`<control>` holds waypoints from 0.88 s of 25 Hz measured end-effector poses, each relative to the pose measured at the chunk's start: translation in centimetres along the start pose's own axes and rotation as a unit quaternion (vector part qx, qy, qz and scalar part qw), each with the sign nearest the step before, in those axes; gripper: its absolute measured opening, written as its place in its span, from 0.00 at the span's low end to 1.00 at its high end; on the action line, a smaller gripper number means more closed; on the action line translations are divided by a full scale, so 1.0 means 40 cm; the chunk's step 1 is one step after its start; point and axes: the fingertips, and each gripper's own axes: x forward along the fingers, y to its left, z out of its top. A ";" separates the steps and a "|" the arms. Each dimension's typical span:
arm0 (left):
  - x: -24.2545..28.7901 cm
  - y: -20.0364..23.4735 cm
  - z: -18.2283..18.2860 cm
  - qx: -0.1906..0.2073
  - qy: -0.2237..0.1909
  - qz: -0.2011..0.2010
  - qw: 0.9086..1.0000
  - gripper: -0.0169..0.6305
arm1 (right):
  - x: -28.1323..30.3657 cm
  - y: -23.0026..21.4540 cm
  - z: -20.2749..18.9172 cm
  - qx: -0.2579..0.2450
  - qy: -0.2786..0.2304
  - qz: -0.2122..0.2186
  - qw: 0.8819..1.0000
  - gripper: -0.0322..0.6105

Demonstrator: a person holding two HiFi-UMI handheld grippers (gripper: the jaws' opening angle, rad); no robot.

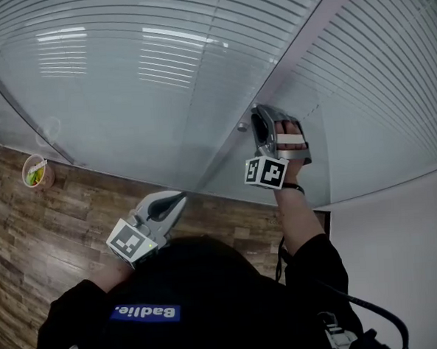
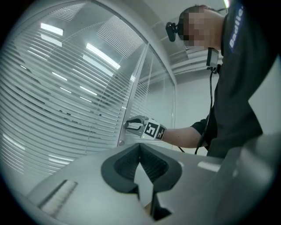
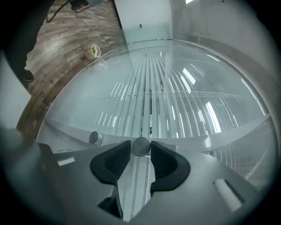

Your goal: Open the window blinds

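The right gripper [image 3: 140, 149] has its fingers pinching a little round knob [image 3: 141, 144], and the blinds [image 3: 149, 96] sit behind glass [image 3: 88, 101] just past the fingertips. The left gripper [image 2: 140, 147] has its fingers pressed together on nothing, with the blinds well ahead of them.

White striped blinds [image 1: 123, 65] are shown at top, brown plank-patterned floor [image 1: 44, 217] at lower left. The grey left tool [image 1: 180, 198] and right tool [image 1: 258, 123] are marked with black-and-white squares; the knob [image 3: 141, 146] is silver.

cup [image 1: 35, 172] contents too small to tell, left gripper [image 1: 177, 200] handle hidden behind the person's shoulder [image 1: 86, 303]
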 end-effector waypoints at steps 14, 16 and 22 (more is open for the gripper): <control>-0.024 0.024 0.002 -0.003 0.007 -0.004 1.000 0.03 | 0.014 -0.020 0.001 0.048 0.020 -0.014 0.999 0.22; -0.029 0.025 -0.001 -0.001 0.010 -0.007 1.000 0.03 | 0.013 -0.023 0.001 0.075 0.022 -0.016 0.997 0.22; -0.043 0.025 0.005 -0.008 0.010 -0.003 1.000 0.03 | 0.007 -0.033 0.005 0.156 0.028 -0.025 0.987 0.23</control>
